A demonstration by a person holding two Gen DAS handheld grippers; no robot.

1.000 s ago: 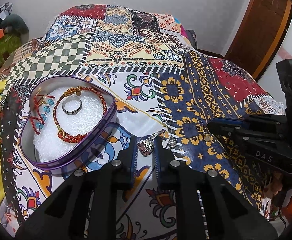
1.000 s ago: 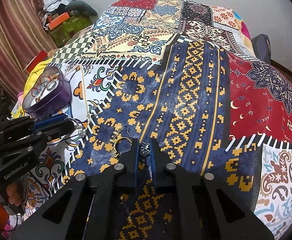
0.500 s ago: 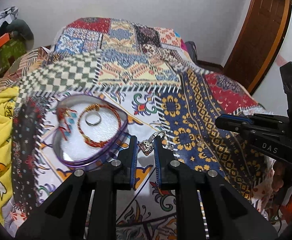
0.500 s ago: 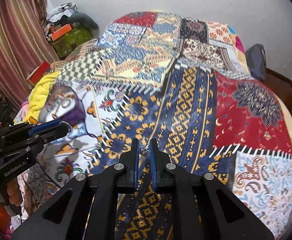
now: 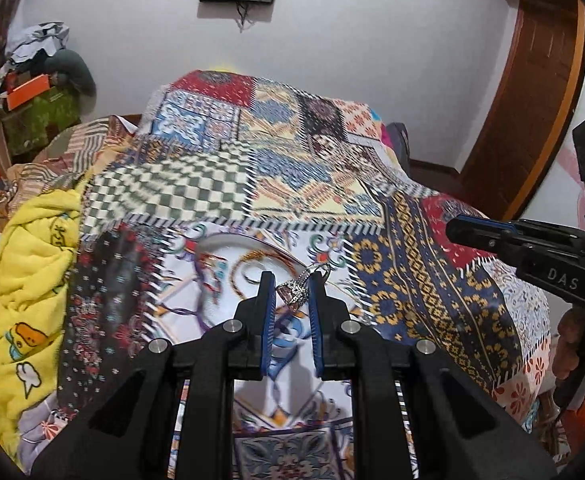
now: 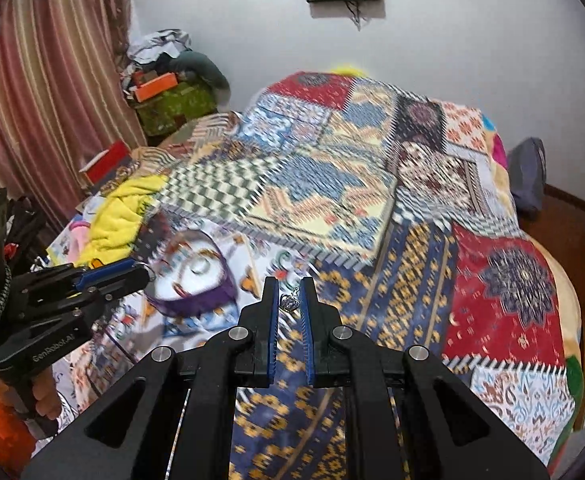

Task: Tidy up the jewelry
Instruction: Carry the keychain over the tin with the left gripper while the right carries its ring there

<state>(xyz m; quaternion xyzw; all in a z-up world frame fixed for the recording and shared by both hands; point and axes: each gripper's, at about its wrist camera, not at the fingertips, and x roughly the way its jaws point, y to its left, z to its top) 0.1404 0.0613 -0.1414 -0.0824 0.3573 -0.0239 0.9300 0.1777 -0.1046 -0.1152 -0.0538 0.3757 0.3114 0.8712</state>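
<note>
Left wrist view: left tongs [image 5: 290, 295] grip a jeweled ring [image 5: 297, 291], right tongs [image 6: 290, 302] pinch a small pendant [image 6: 288, 301]; both likely bound for the purple tin [image 6: 196, 304].

silver ring [image 5: 300, 290] pinched aloft; tin [image 6: 196, 280] (blurred)

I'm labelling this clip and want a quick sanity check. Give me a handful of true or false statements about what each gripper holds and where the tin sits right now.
1. The left gripper is pinching a silver ring set with a stone. True.
2. The right gripper is empty. False: a small silver earring is held between its fingers.
3. The purple tin lies on the patchwork bedspread. True.
4. The tin's lid is shut. False: it is open, showing white padding and jewelry inside.
5. Both grippers rest on the bedspread. False: both are raised above it.
</note>
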